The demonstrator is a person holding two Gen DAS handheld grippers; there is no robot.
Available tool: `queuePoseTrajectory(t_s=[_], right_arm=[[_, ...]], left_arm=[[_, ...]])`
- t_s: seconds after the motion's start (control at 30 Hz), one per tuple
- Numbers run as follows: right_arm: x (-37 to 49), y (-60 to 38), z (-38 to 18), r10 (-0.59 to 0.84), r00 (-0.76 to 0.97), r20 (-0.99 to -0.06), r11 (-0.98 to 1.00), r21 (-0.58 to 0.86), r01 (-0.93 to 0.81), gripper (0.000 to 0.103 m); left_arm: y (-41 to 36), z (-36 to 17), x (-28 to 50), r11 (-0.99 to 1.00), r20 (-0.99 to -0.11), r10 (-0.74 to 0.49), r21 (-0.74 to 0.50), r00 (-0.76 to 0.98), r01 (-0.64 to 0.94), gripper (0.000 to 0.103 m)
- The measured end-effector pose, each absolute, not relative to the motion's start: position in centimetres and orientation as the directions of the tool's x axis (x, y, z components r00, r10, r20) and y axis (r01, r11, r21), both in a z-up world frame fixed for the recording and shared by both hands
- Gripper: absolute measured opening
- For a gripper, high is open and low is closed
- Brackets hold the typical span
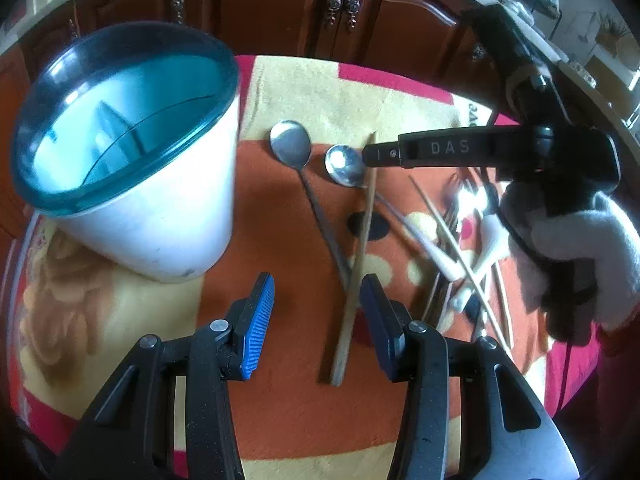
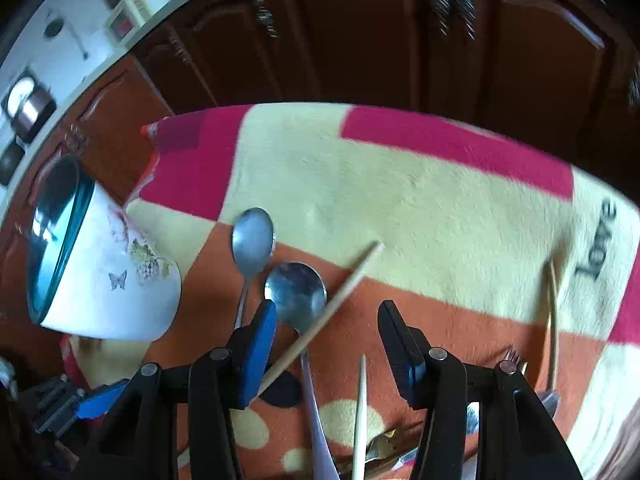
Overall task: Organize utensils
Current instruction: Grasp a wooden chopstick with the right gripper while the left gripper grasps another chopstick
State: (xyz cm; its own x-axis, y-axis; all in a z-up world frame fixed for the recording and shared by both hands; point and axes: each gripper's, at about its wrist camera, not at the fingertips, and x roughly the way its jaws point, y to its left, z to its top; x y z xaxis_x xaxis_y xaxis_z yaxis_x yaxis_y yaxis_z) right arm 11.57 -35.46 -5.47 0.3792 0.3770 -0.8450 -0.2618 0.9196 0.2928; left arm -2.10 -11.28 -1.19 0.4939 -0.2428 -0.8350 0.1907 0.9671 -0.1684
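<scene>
Steel spoons, two: long-handled spoon (image 1: 291,148) and white-handled spoon (image 1: 345,165) lie side by side on blanket (image 1: 280,420), bowls toward cabinets (image 1: 272,4). Wooden chopstick (image 1: 358,264) crosses white-handled spoon's neck. Fork pile (image 1: 460,216) with thin sticks further right. White cup (image 1: 160,220), teal rim, stands left of spoons. Left gripper (image 1: 318,320): fingers released, chopstick between them, untouched. Right gripper (image 2: 328,354): fingers released, nothing grasped, above white-handled spoon.

- Left claw (image 1: 316,326): black speckled plastic arms, round silver pivot screws, blue ribbed pads.
- Right claw (image 2: 328,354): same black build, blue pads, silver screws; side lettering read "DAS".
- Right hand (image 1: 580,264): wore a white-and-grey knitted glove; black cable ran alongside.
</scene>
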Motion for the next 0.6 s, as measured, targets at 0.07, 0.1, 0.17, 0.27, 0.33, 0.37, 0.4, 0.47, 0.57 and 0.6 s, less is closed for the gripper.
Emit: queuePoseTrajectory(t_s=[0.07,0.1,0.17,0.27,0.33,0.37,0.4,0.47,0.57,0.6], right_arm=[[12.0,-36.3,-5.9,0.408,0.375,-0.832,0.911,0.347,-0.221,0.044],[12.2,-36.7,-6.1,0.429,0.370,-0.824,0.902,0.375,-0.211,0.042],[12.6,-36.5,-6.6,0.439,0.359,-0.824,0.898,0.391,-0.202,0.036],[13.3,-35.6,-7.2,0.433,0.356,-0.828,0.900,0.379,-0.214,0.023],[13.4,-35.3,-7.5,0.428,0.362,-0.828,0.903,0.374,-0.212,0.014],[13.4,-35.4,-7.6,0.444,0.359,-0.821,0.895,0.394,-0.208,0.013],[13.2,-35.7,-7.6,0.470,0.357,-0.807,0.882,0.423,-0.205,0.013],[12.5,-36.6,-7.3,0.505,0.359,-0.785,0.863,0.463,-0.201,0.011],[11.5,-37.8,-6.8,0.579,0.350,-0.736,0.814,0.545,-0.200,0.009],[11.1,-38.3,-6.7,0.600,0.350,-0.719,0.798,0.568,-0.201,0.009]], left_arm=[[-11.8,-1.2,-1.8,0.965,-0.833,-0.251,-0.174,0.493,0.198,0.045],[-12.0,-1.1,-1.7,0.964,-0.832,-0.252,-0.173,0.494,0.200,0.045],[-12.3,-1.1,-1.5,0.964,-0.834,-0.249,-0.167,0.492,0.205,0.045],[-13.0,-1.1,-1.1,0.963,-0.837,-0.245,-0.152,0.490,0.222,0.045],[-13.4,-1.2,-0.6,0.961,-0.835,-0.250,-0.155,0.490,0.227,0.045],[-13.5,-1.3,-0.3,0.960,-0.834,-0.257,-0.161,0.488,0.229,0.045],[-13.7,-1.4,0.0,0.959,-0.836,-0.261,-0.166,0.483,0.231,0.045],[-14.0,-1.6,0.5,0.954,-0.834,-0.280,-0.185,0.475,0.238,0.045],[-14.4,-1.6,1.0,0.945,-0.825,-0.310,-0.213,0.471,0.248,0.045],[-14.6,-1.6,1.2,0.941,-0.822,-0.323,-0.226,0.468,0.252,0.045]])
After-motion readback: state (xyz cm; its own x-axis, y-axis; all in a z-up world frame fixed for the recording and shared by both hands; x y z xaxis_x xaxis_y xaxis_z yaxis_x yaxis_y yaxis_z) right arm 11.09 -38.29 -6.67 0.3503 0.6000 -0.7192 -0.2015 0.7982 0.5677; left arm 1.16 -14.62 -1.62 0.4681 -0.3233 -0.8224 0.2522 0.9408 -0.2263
